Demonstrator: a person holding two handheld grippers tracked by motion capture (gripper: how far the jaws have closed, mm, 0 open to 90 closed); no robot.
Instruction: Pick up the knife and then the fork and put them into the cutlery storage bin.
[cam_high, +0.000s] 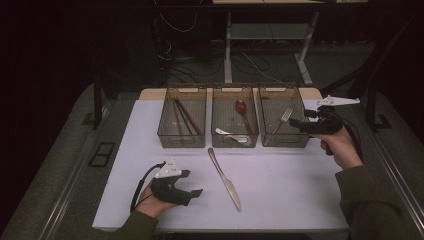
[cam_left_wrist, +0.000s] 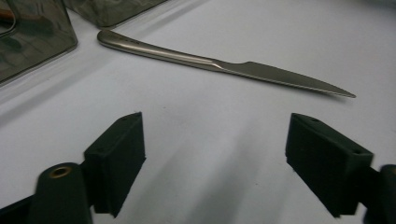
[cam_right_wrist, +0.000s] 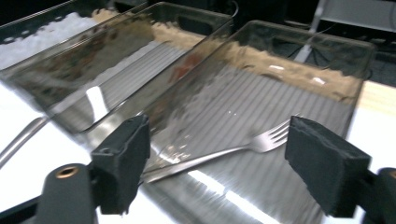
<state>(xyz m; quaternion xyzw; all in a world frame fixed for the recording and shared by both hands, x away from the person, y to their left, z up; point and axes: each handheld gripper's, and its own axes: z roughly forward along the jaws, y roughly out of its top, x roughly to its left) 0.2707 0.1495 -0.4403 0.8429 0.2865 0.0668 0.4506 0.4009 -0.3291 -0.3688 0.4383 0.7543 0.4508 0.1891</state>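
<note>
High view knife (cam_high: 225, 180), fork (cam_high: 283, 119), both unmarked, no readable lettering

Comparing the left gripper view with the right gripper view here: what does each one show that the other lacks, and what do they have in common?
Left gripper view: the whole knife lying flat on the white table, beyond the open left gripper, whose jaws hold nothing.

Right gripper view: the fork lying slanted inside the nearest bin, beyond the open right gripper, also empty.

Shared: two black jaws standing apart, the white tabletop, and smoky see-through bin walls. A thin metal piece at the right gripper view's left edge may be the knife's end; I cannot tell.
</note>
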